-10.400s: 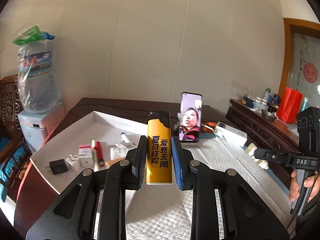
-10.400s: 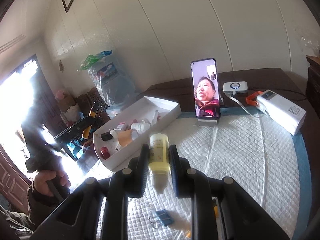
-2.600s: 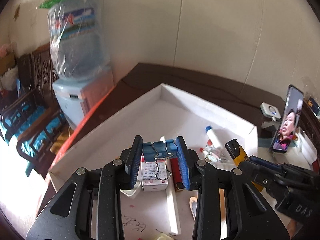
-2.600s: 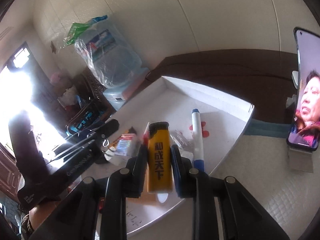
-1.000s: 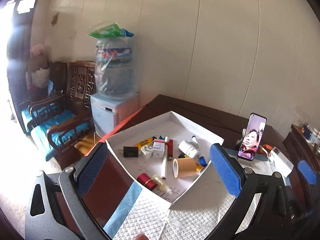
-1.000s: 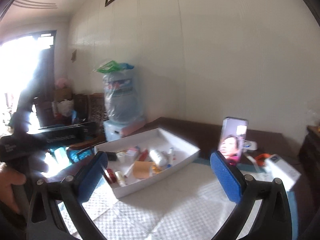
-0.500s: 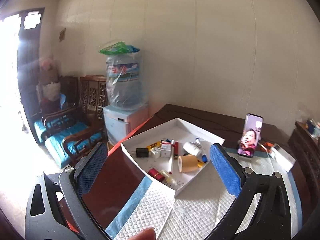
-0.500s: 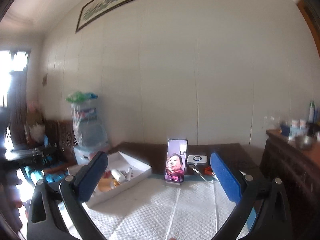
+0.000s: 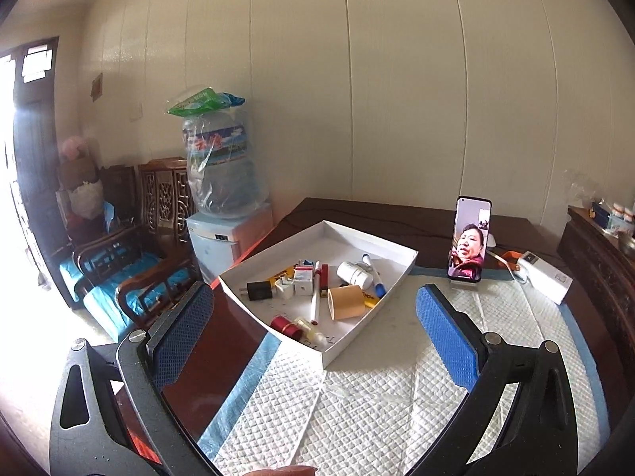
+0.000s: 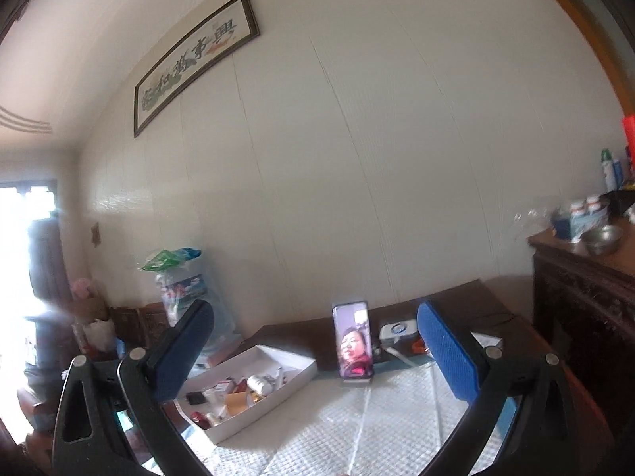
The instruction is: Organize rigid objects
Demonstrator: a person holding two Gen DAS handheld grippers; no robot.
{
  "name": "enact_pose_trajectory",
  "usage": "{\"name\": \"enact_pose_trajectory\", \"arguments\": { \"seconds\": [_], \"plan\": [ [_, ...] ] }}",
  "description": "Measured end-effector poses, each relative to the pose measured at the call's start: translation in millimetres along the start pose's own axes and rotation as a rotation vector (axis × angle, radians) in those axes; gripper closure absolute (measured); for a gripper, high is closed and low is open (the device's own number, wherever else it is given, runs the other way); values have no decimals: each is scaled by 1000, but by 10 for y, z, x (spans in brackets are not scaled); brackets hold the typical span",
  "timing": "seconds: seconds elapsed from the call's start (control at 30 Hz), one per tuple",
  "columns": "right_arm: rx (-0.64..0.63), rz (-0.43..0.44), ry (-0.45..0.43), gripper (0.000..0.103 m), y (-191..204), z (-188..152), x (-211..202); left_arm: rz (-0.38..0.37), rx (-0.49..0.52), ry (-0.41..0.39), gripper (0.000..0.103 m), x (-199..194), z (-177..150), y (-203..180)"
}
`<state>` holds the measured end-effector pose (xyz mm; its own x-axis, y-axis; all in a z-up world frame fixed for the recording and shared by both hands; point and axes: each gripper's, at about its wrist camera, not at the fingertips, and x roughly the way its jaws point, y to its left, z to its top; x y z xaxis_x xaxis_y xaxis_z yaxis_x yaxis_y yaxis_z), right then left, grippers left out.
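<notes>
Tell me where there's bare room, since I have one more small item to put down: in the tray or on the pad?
The white tray is crowded at its near half, around the tape roll and white pen; its far corner by the wall is bare. The quilted pad between the tray and the phone is bare too.

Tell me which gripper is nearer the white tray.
Left, as a judgement. The left gripper is open, pulled back from the white tray, which looms large between its fingers. The right gripper, also open, sees the tray smaller, lower left, so it seems farther.
</notes>
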<state>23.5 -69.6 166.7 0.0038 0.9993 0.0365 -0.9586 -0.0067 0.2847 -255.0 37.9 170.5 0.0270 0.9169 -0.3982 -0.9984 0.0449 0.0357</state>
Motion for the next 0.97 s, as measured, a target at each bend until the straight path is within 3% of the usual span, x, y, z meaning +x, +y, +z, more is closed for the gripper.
{"name": "enact_pose_trajectory", "arguments": {
  "seconds": [0.13, 0.33, 0.97],
  "plan": [
    [31, 28, 38, 0, -43, -30, 49, -2, -4, 9, 0, 15, -20, -3],
    [8, -9, 22, 0, -32, -55, 23, -17, -10, 20, 0, 45, -43, 1],
    [18, -4, 83, 0, -73, -159, 117, -36, 1, 45, 0, 131, -90, -16]
  ]
}}
